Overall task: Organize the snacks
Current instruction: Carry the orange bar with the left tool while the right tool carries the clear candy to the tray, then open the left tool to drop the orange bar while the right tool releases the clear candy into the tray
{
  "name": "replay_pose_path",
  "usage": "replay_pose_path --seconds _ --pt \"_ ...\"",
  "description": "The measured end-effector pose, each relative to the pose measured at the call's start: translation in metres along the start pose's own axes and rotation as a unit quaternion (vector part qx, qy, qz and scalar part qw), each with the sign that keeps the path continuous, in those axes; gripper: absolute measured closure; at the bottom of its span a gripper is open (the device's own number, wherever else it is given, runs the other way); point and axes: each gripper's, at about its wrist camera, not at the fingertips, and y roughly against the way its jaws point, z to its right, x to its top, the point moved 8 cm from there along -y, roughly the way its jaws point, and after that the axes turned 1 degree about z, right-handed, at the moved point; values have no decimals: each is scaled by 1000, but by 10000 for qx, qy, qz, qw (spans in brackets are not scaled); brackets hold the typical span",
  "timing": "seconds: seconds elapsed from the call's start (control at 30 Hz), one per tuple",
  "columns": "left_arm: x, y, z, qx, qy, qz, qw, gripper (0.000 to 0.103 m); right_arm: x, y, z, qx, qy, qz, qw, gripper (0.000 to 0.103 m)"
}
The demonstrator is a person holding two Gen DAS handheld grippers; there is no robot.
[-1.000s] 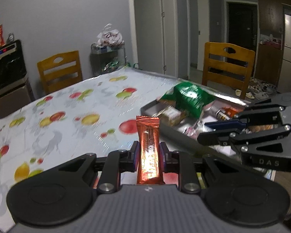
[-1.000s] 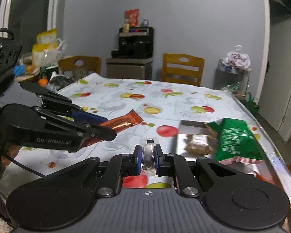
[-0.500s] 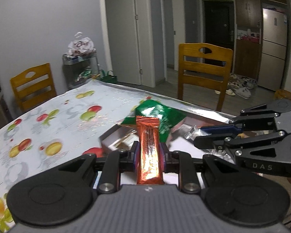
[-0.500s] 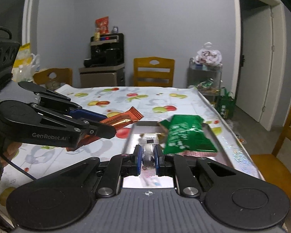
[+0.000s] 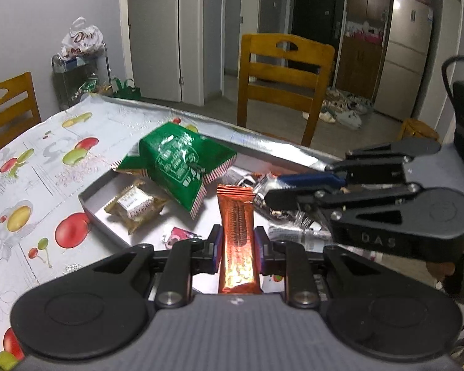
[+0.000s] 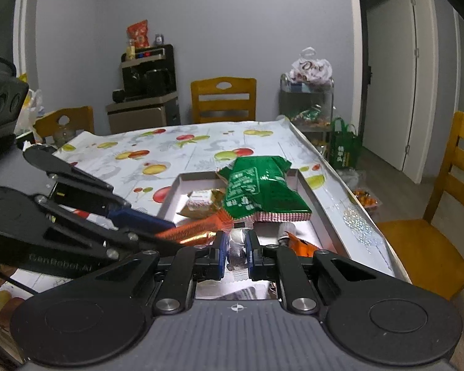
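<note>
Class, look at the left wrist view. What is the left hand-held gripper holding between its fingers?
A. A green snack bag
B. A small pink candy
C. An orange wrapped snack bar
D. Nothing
C: the left hand-held gripper is shut on the orange wrapped snack bar, over the tray where the green snack bag lies.

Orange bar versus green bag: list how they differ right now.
The orange bar is narrow and slim; the green bag is wide and puffy. The orange bar is clamped in the left gripper above the tray; the green bag lies loose in the tray, overhanging its far rim. The bar's wrapper is shiny; the bag has red-checked edges. Both are sealed snack packets.
</note>
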Motion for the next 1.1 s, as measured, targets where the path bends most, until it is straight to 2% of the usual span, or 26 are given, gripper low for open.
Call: replay_pose_path --seconds 0.27,0.6,0.9,1.1 --pt "-2 -26 -9 179 231 -181 9994 84 -7 -21 5 97 -204 -330 9992 88" --pt "3 -49 -22 535 202 -261 9980 84 -9 -41 12 58 -305 -561 9979 88" --pt "12 -57 -29 781 39 -225 9967 84 -13 -43 15 -21 -345 -606 9976 88" --pt "14 -58 -32 843 62 -164 9963 84 -9 -47 21 -242 -295 -558 9977 88"
